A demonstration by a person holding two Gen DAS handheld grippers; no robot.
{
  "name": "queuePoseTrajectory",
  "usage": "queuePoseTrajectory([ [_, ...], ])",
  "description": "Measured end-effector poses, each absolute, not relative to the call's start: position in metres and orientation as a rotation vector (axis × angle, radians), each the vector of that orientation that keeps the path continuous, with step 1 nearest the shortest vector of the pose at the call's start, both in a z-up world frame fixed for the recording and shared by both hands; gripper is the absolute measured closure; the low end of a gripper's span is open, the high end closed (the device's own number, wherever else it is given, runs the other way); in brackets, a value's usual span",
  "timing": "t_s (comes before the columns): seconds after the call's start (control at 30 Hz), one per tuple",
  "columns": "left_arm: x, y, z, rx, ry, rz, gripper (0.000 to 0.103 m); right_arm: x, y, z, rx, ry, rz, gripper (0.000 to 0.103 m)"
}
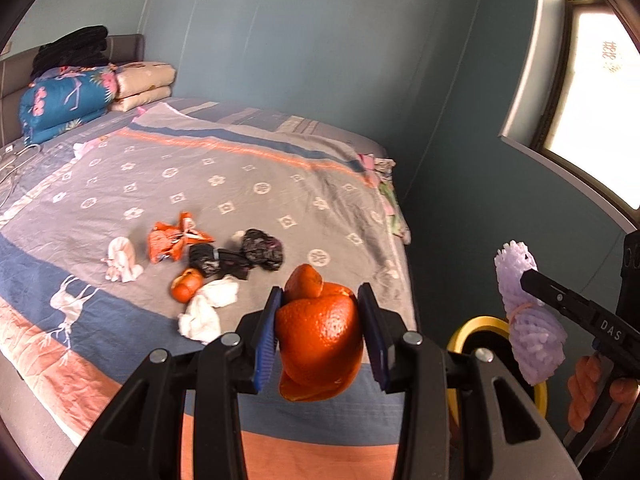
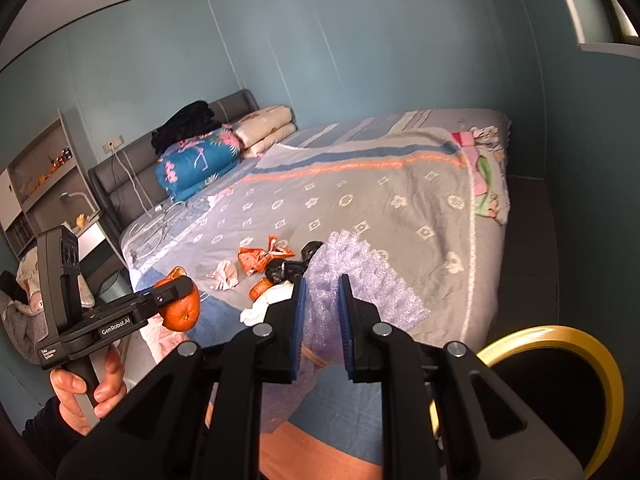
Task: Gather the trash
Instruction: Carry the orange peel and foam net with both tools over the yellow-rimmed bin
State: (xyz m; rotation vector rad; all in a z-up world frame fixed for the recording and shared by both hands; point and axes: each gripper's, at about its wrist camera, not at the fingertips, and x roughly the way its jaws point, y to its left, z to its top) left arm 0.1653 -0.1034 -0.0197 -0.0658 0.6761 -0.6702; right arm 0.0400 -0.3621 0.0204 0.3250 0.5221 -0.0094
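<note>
My left gripper (image 1: 320, 332) is shut on an orange peel (image 1: 320, 344), held above the near bed edge; the peel also shows in the right wrist view (image 2: 182, 308). My right gripper (image 2: 322, 320) is shut on a lilac foam fruit net (image 2: 360, 280), which also shows in the left wrist view (image 1: 528, 316). On the bed lie more trash: another orange peel (image 1: 186, 284), white tissues (image 1: 208, 312) (image 1: 120, 266), an orange wrapper (image 1: 172, 240) and black bags (image 1: 240, 258). A yellow-rimmed bin (image 2: 560, 400) stands at the lower right beside the bed, also in the left wrist view (image 1: 480, 332).
The bed (image 1: 240, 184) carries a grey patterned blanket, with folded quilts (image 1: 64, 104) and dark clothes at the headboard. Shelves and a nightstand (image 2: 44, 184) stand left of the bed. A window (image 1: 592, 100) is at the right wall.
</note>
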Motion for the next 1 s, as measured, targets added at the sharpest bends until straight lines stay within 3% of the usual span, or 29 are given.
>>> queuePoseTrajectory([
  [1.0, 0.096, -0.237, -0.018, 0.062, 0.697, -0.897, 0.067, -0.077, -0.455, 0.040, 0.386, 0.370, -0.248, 0.087],
])
